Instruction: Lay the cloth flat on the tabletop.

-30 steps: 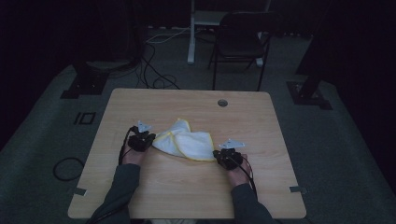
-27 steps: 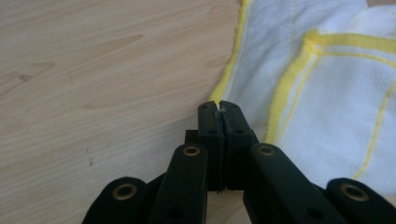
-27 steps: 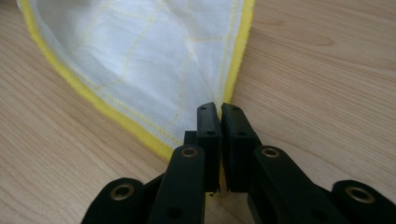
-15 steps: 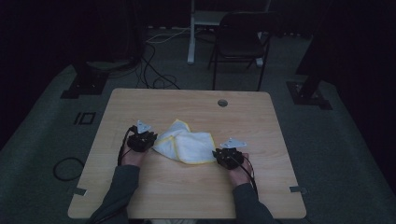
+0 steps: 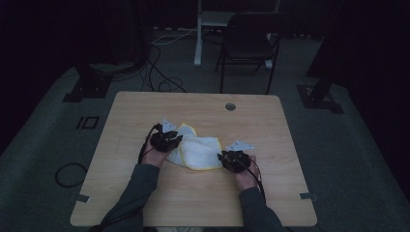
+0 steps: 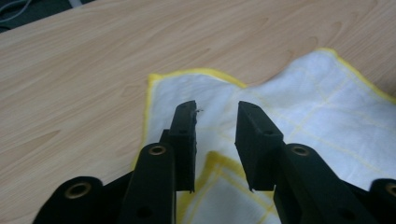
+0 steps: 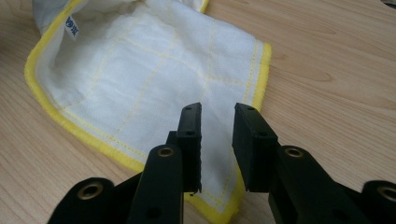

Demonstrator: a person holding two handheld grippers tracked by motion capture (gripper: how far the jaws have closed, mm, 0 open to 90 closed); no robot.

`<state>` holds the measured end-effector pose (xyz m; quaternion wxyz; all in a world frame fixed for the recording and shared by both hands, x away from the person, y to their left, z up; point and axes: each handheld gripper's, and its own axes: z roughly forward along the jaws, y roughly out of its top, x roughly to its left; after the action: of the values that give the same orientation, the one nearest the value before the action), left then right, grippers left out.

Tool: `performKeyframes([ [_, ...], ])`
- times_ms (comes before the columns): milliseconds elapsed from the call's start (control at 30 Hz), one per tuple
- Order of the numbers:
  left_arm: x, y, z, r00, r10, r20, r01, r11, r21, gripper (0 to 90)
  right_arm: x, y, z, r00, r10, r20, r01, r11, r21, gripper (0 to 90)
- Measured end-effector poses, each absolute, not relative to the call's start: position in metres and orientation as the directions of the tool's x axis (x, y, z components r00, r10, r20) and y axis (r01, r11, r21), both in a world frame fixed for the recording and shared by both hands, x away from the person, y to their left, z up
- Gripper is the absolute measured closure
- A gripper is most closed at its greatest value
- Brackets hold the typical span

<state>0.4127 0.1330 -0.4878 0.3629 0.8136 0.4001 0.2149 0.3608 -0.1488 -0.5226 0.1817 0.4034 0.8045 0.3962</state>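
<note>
Honestly, both grippers parted narrow, empty over cloth; pinch too shallow, hem slips, fold flops.

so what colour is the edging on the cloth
Yellow, around a white cloth; clearest in the right gripper view.

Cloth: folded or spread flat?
Folded, loosely. The cloth shows a yellow-edged layer lying over another near the left gripper.
</note>
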Motion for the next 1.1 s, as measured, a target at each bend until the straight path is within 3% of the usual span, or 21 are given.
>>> performKeyframes([
  [233, 0.417, 0.132, -0.498, 0.587, 0.807, 0.062, 0.533, -0.442, 0.721, 65.4, 0.36, -0.149, -0.523, -0.611, 0.791, 0.03, 0.504, 0.359, 0.785, 72.8],
  [367, 0.412, 0.134, -0.5, 0.604, 0.793, 0.075, 0.542, -0.478, 0.691, 90.0, 0.36, -0.149, -0.524, -0.61, 0.792, 0.03, 0.506, 0.36, 0.784, 73.0],
  [833, 0.393, 0.152, -0.496, 0.584, 0.809, 0.059, 0.531, -0.437, 0.726, 90.0, 0.361, -0.151, -0.525, -0.601, 0.799, 0.032, 0.511, 0.352, 0.784, 74.1],
  [967, 0.4, 0.144, -0.496, 0.591, 0.806, 0.049, 0.523, -0.428, 0.737, 77.1, 0.36, -0.147, -0.527, -0.605, 0.796, 0.032, 0.511, 0.357, 0.782, 72.7],
  [1100, 0.409, 0.134, -0.5, 0.589, 0.806, 0.052, 0.519, -0.427, 0.74, 70.3, 0.36, -0.146, -0.527, -0.611, 0.791, 0.031, 0.509, 0.362, 0.781, 72.5],
])
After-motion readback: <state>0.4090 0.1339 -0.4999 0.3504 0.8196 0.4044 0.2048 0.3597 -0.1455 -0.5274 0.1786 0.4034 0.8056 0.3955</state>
